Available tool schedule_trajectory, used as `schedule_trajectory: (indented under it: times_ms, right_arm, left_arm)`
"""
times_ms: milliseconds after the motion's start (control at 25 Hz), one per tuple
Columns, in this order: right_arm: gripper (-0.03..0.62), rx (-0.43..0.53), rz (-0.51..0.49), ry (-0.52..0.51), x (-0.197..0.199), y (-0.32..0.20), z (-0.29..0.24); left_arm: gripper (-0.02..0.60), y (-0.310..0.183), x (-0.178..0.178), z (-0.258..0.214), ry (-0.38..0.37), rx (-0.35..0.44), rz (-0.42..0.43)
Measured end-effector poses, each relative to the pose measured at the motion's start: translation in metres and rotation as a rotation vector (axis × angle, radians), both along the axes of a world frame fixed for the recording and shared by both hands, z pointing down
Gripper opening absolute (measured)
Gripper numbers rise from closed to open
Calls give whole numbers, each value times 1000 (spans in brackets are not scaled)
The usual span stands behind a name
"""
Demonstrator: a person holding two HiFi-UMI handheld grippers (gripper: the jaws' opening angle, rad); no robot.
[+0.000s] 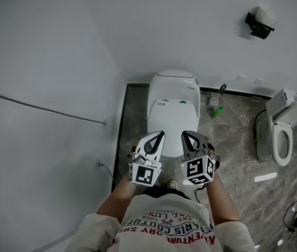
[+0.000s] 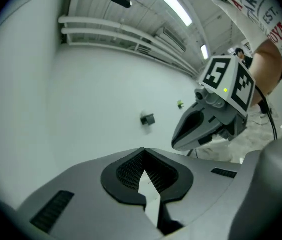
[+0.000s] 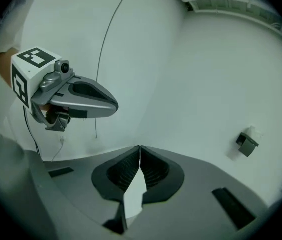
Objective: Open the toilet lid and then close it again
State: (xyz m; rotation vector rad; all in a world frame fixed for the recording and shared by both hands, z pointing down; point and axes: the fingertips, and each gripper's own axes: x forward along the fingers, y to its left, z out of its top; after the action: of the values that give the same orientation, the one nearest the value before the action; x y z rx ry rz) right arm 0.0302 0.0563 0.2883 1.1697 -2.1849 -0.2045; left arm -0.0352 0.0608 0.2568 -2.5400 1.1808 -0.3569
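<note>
The left hand-held gripper (image 1: 160, 135) and the right hand-held gripper (image 1: 185, 134) hang side by side above the toilet (image 1: 173, 83) in the head view; its lid (image 1: 172, 114) lies closed; the toilet stands on a marbled floor (image 1: 232, 140) against a white wall (image 1: 164, 25); the left gripper view shows jaws pressed together, nothing between them; the right gripper view shows likewise, tips meeting, empty.

I'm in a washroom: 1 toilet (image 1: 173, 106) below me, a 2nd toilet (image 1: 284, 133) nearby, marble floor (image 1: 237, 138), white walls (image 1: 59, 56).
</note>
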Motion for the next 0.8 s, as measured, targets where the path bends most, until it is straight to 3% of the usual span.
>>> schedule_trajectory:
  times_ms: [120, 240, 360, 800]
  right_arm:
    - [17, 49, 38, -93, -3, 10, -55]
    - [17, 75, 97, -232, -5, 21, -96]
    - [17, 107, 155, -322, -5, 25, -127]
    - [17, 154, 220, -463, -8, 21, -167]
  left_arm:
    - [8, 0, -15, -65, 137, 48, -48]
    - [8, 4, -30, -98, 242, -16, -89]
    - [8, 2, -45, -114, 296, -104, -88]
    - [8, 7, -66, -162, 352, -99, -84]
